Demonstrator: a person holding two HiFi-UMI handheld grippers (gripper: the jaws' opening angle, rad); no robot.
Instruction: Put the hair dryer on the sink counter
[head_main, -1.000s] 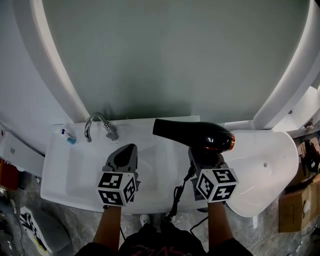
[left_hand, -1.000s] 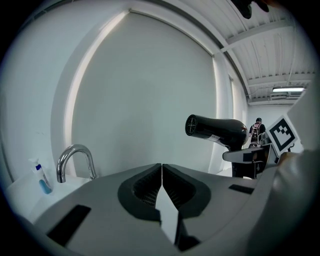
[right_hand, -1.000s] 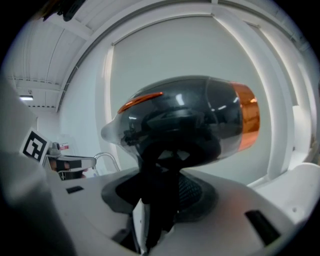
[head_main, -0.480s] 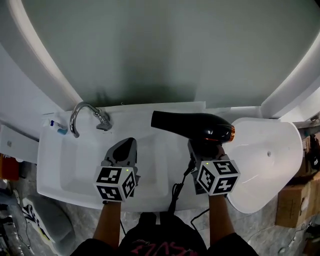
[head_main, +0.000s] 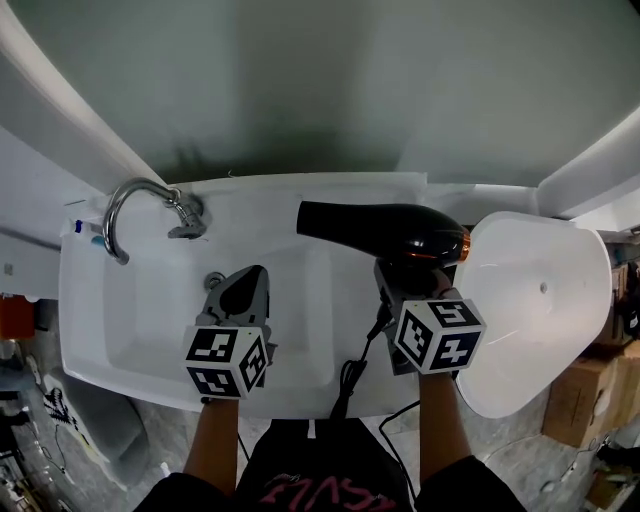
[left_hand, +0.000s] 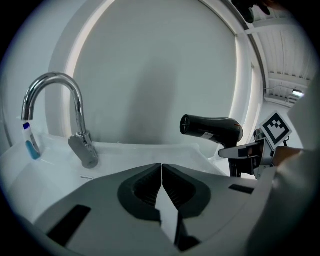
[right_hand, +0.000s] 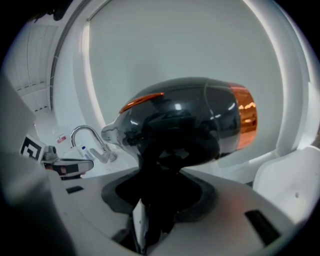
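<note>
A black hair dryer (head_main: 385, 232) with an orange rear ring hangs over the right part of the white sink (head_main: 150, 340), its nozzle pointing left. My right gripper (head_main: 400, 285) is shut on its handle, and the dryer body (right_hand: 187, 127) fills the right gripper view. Its black cord (head_main: 352, 378) trails down over the sink's front edge. My left gripper (head_main: 245, 290) is shut and empty above the basin, its jaws (left_hand: 161, 172) meeting in the left gripper view, where the dryer (left_hand: 212, 130) shows at the right.
A chrome faucet (head_main: 135, 205) stands at the sink's back left, with a small blue-and-white tube (head_main: 85, 230) beside it. A white rounded lid-like piece (head_main: 530, 300) lies right of the sink. A large mirror (head_main: 320, 80) rises behind. Cardboard boxes (head_main: 590, 390) sit on the floor at the right.
Both grippers have sunk toward the sink, and the hair dryer has come down with the right one. The sink and faucet now look larger and nearer.
</note>
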